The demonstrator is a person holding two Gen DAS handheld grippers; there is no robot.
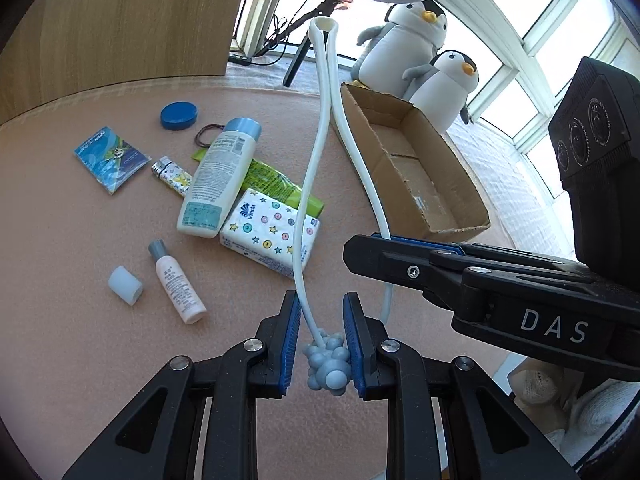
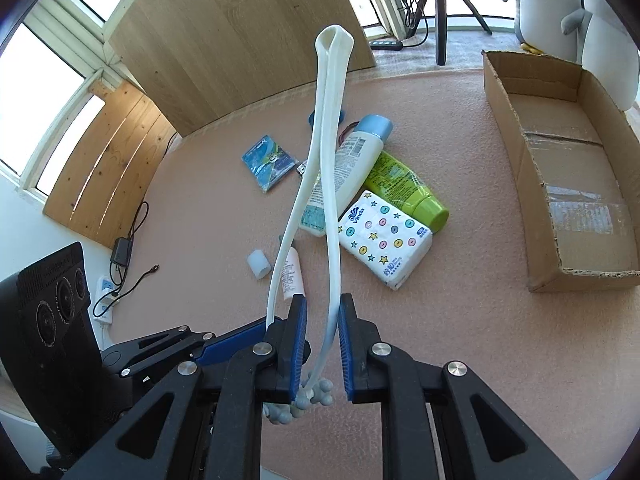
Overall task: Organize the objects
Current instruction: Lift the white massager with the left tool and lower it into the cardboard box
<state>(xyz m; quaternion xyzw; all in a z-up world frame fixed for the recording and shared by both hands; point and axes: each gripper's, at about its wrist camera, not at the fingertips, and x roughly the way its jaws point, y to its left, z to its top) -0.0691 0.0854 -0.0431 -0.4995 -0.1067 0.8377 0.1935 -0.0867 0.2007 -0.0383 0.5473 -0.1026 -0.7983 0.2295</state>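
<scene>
Both grippers lift a white rubbery strap [image 1: 316,160] off the pink mat [image 1: 80,320]: left gripper [image 1: 322,346] clamped on its knobbly blue end, right gripper [image 2: 323,344] closed on the other end. The loop points away, long axis along the fingers. The cardboard box [image 2: 560,208] sits empty; bottles [image 1: 218,176], tissue pack [image 1: 270,232] and sachet [image 1: 110,158] remain unsorted

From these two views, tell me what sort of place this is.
Probably a room in a home, set up for recording. Plush penguins sit by large windows, toiletries such as a lotion bottle and a tissue pack lie on pink carpet, and a tripod stands behind.
</scene>
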